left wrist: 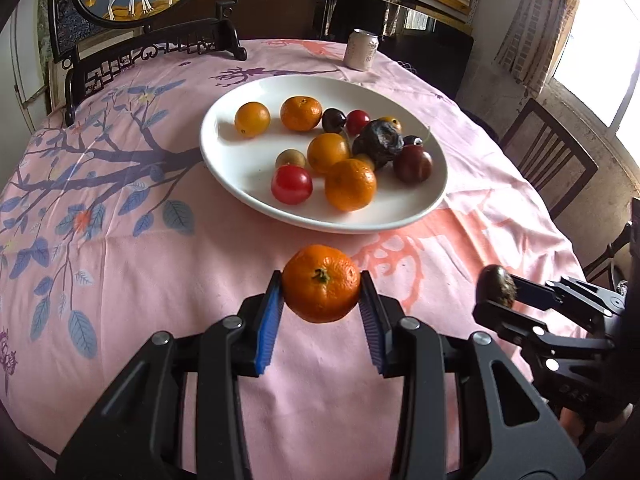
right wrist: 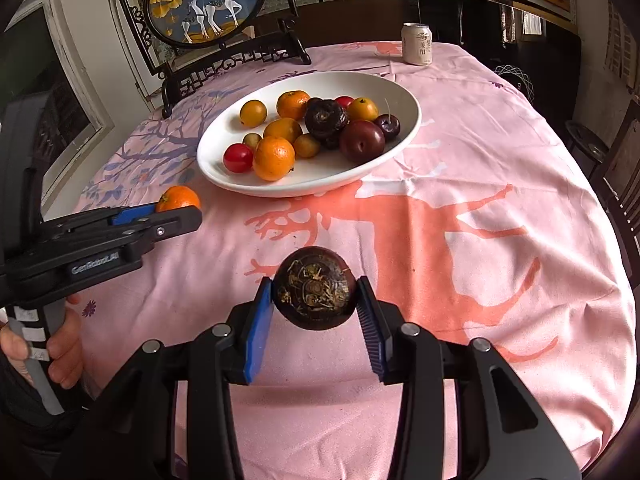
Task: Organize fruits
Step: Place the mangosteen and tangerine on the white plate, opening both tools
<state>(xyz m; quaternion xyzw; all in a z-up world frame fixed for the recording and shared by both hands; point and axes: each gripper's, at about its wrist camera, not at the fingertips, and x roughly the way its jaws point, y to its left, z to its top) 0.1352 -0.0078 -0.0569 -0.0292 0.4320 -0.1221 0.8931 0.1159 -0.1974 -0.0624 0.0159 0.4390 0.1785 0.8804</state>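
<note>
Pinching a mandarin (left wrist: 321, 283) between its blue pads, the left gripper (left wrist: 321, 292) hangs over the pink cloth (left wrist: 140, 280), just short of the plate (left wrist: 240, 160). Beside it, the right gripper (right wrist: 314, 294) clamps a dark brown round fruit (right wrist: 314, 290) the same way. On the white plate lie more mandarins, small yellow fruits, red tomatoes, plums and a wrinkled dark fruit, crowded toward its right half. Bare cloth separates both grippers from the plate's near rim. Behind the plate stand a can (right wrist: 417, 44) and a framed deer screen (right wrist: 204, 0). A hand (right wrist: 60, 348) grips the left tool's handle.
</note>
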